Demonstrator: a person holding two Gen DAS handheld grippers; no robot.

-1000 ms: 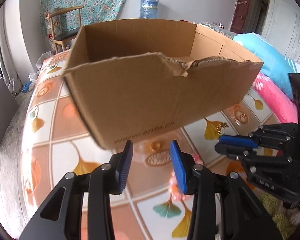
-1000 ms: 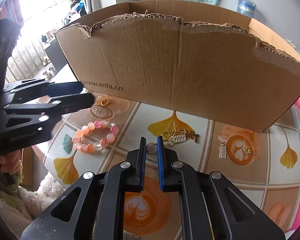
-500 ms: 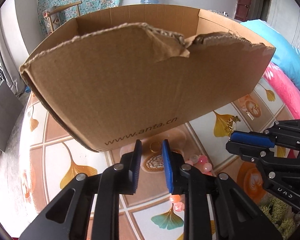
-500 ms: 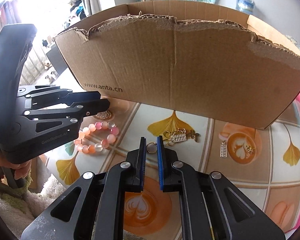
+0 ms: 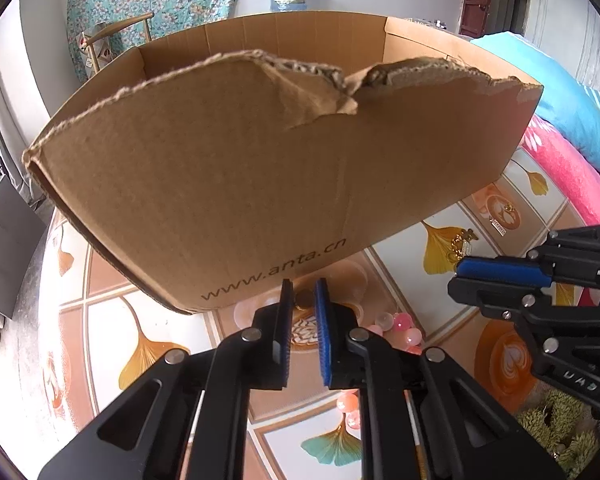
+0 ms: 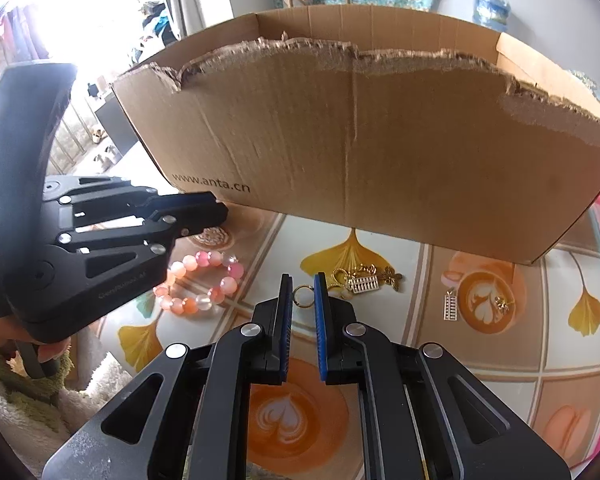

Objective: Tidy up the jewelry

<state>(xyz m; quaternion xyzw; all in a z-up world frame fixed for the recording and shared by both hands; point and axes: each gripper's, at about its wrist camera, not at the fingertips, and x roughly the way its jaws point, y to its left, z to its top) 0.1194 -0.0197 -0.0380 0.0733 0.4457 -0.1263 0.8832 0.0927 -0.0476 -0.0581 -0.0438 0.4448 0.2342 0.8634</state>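
A torn cardboard box stands on the patterned table. My left gripper points down at the box's foot. Its jaws are closing, with a small gold ring between them, and the pads touch the ring's sides. My right gripper is shut on the key ring of a gold keychain with an abacus charm. A pink and orange bead bracelet lies between the two grippers.
A second abacus charm and a small gold piece lie to the right on the table. Pink and blue bedding borders the right edge. A hand in a green fuzzy sleeve holds the left gripper. A chair and a water jug stand behind the box.
The left jaws came from well apart to close around the gold ring, and the gripper moved in toward the box's foot. The right gripper stayed shut while the table items slid slightly down in its view.
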